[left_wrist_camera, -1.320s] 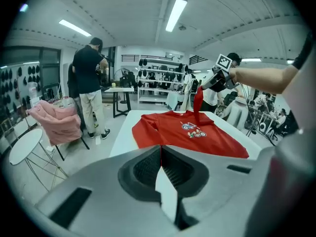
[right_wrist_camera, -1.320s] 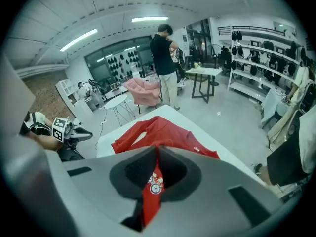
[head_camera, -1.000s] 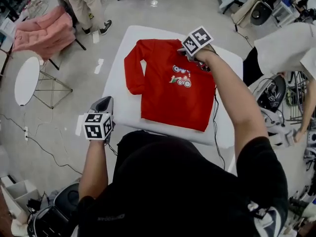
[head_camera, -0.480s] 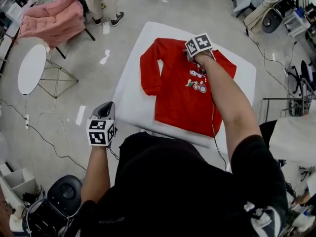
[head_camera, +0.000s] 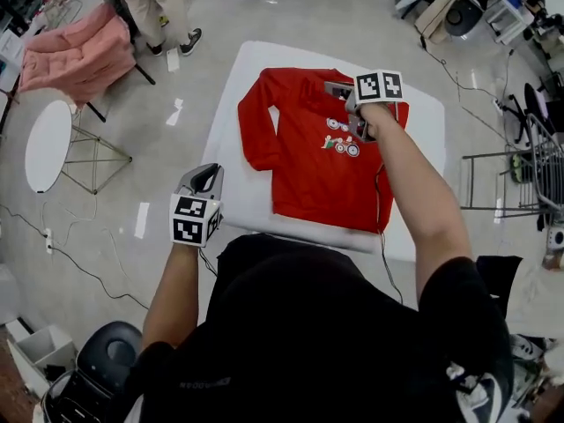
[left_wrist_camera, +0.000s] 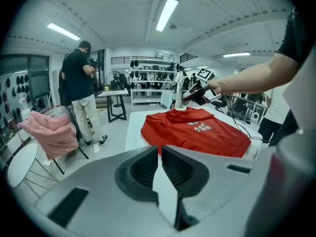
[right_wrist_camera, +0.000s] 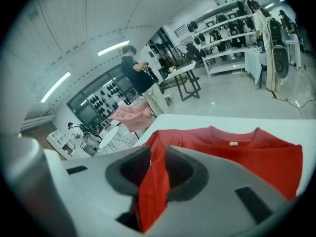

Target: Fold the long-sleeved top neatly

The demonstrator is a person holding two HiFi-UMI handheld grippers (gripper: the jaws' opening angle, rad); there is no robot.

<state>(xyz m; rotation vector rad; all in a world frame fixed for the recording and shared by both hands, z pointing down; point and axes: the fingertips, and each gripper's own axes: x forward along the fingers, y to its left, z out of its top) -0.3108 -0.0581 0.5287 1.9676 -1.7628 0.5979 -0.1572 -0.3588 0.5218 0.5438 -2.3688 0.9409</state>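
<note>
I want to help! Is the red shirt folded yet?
Spread, not folded: the red top lies flat on the white table, whole front and picture showing, one sleeve lying alongside.

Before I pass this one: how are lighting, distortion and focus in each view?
Head view: even overhead light, soft shadows, little blur; the red top stands out on the white table. Left gripper view: strong fisheye, dark rounded corners, ceiling strip lights bright, no glare over the scene. Right gripper view: same fisheye, tilted horizon, the fold of red top nearest the lens looks soft.
</note>
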